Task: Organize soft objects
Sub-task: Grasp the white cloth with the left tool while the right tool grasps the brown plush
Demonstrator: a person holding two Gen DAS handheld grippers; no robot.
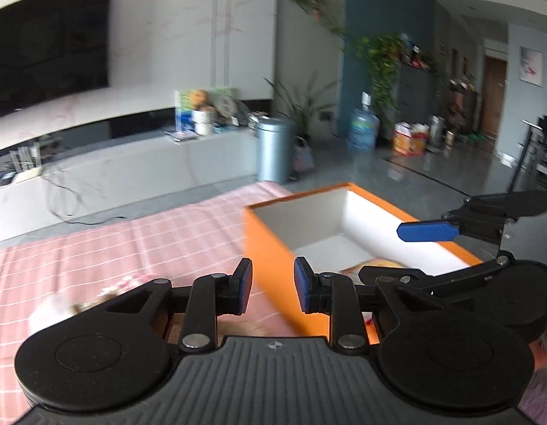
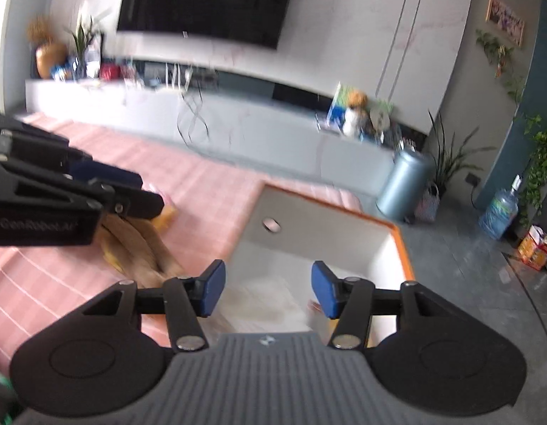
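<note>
An orange box (image 1: 263,248) with a white inside stands on a pink checked cloth (image 1: 114,248); it also shows in the right wrist view (image 2: 402,244). A pale soft object (image 2: 270,304) lies inside it. My left gripper (image 1: 272,290) is open and empty, over the box's near left corner. My right gripper (image 2: 268,288) is open and empty, above the box's inside; it shows in the left wrist view (image 1: 427,231). A tan plush toy (image 2: 139,244) lies on the cloth beside the box, under the left gripper (image 2: 131,194). A blurred white and pink soft toy (image 1: 61,306) lies at the left.
A long white TV cabinet (image 1: 131,170) with a black TV (image 1: 46,56) above it stands beyond the cloth. A grey bin (image 1: 273,152), plants (image 1: 379,67), a water bottle (image 1: 362,131) and small boxes (image 1: 410,138) stand on the grey floor at the right.
</note>
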